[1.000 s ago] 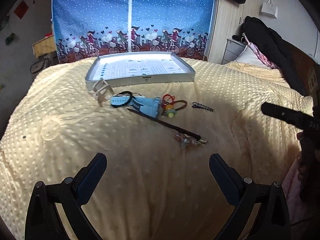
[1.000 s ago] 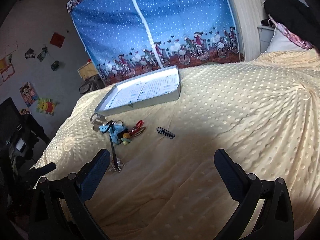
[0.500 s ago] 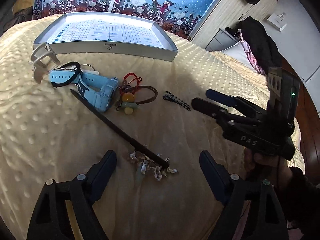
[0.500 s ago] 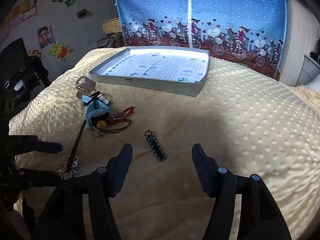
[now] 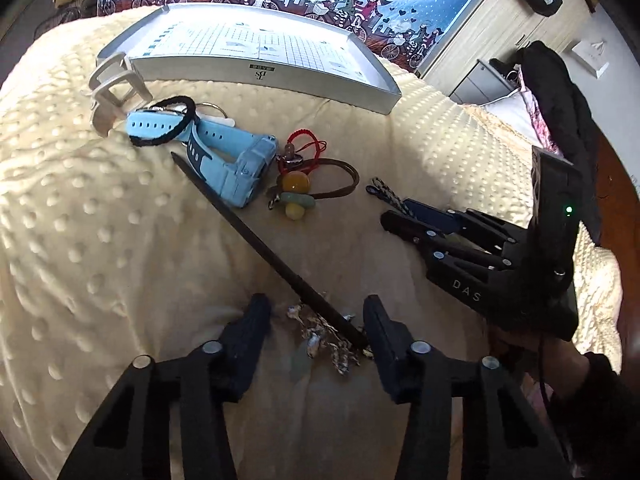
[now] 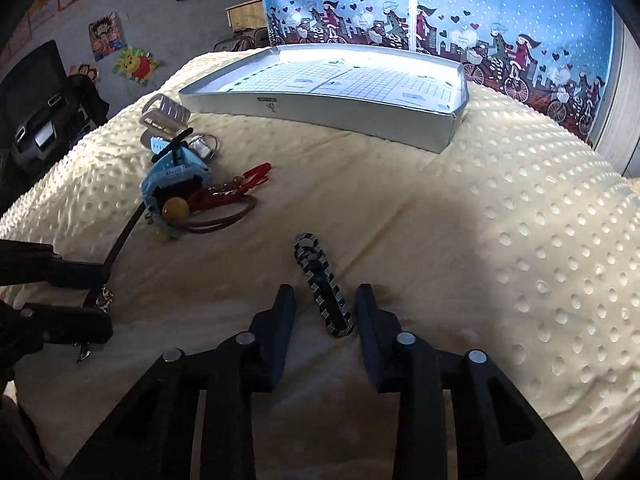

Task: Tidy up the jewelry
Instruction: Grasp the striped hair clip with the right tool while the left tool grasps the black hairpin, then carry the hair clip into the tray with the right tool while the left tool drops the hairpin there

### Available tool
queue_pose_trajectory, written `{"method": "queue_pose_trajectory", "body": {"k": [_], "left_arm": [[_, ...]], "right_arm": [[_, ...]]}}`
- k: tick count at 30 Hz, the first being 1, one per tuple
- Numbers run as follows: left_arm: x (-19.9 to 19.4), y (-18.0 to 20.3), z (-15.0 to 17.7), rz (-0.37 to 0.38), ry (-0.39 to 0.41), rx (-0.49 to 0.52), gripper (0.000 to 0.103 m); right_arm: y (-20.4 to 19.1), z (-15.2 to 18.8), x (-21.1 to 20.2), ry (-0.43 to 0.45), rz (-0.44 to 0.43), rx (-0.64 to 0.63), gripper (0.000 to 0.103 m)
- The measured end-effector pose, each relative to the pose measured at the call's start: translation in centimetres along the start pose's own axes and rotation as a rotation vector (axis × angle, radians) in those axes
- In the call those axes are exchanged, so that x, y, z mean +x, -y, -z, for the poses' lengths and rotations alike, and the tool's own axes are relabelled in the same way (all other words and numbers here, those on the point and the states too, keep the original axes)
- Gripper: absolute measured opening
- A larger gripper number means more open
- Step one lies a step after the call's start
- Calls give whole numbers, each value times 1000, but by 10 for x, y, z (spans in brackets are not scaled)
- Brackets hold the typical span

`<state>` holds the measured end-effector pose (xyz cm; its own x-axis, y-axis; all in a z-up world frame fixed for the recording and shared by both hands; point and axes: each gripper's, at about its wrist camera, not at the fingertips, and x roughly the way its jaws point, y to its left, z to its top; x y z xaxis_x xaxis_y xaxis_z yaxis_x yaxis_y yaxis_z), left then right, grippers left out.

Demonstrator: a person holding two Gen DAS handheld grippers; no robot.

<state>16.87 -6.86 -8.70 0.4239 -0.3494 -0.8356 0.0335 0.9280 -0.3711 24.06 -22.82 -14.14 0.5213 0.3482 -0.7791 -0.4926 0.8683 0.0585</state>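
the left hand-held gripper [image 5: 316, 312] sits low and reaches forward, its two dark fingers [image 5: 252, 320] parted with a clear gap between them. the right hand-held gripper [image 6: 325, 300] also points forward and down, jaws apart but narrower. in the left wrist view the right one comes in from the right side, gripped by a hand [image 5: 516, 344] in a dark sleeve [image 5: 592, 396].
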Motion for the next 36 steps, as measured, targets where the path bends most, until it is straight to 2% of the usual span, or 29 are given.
{"method": "queue_pose_trajectory", "body": {"k": [6, 9, 11, 15, 16, 17, 25, 29, 33, 36], "left_arm": [[-6, -15, 10, 107, -7, -58, 37], [-13, -14, 22, 180, 39, -62, 37], [-16, -11, 34, 214, 64, -44, 37], [-19, -4, 41, 206, 89, 10, 36], [-19, -3, 39, 203, 94, 13, 31], [-19, -2, 39, 193, 104, 16, 27], [-34, -3, 51, 158, 138, 77, 27], [-42, 1, 55, 134, 185, 122, 24], [-50, 9, 58, 97, 237, 192, 23], [-53, 10, 59, 91, 247, 213, 23]], "right_arm": [[0, 2, -10, -30, -44, 64, 12], [-2, 4, -15, -44, -64, 124, 12], [-3, 8, -19, -48, -113, 170, 12], [-7, 17, -31, -52, -204, 237, 12], [-6, 18, -33, -53, -215, 246, 12], [-7, 19, -36, -52, -219, 253, 12], [3, 25, -47, -13, -229, 281, 12], [4, 27, -49, -5, -233, 282, 12], [4, 25, -57, 51, -239, 257, 12], [1, 23, -63, 78, -230, 225, 12]]}}
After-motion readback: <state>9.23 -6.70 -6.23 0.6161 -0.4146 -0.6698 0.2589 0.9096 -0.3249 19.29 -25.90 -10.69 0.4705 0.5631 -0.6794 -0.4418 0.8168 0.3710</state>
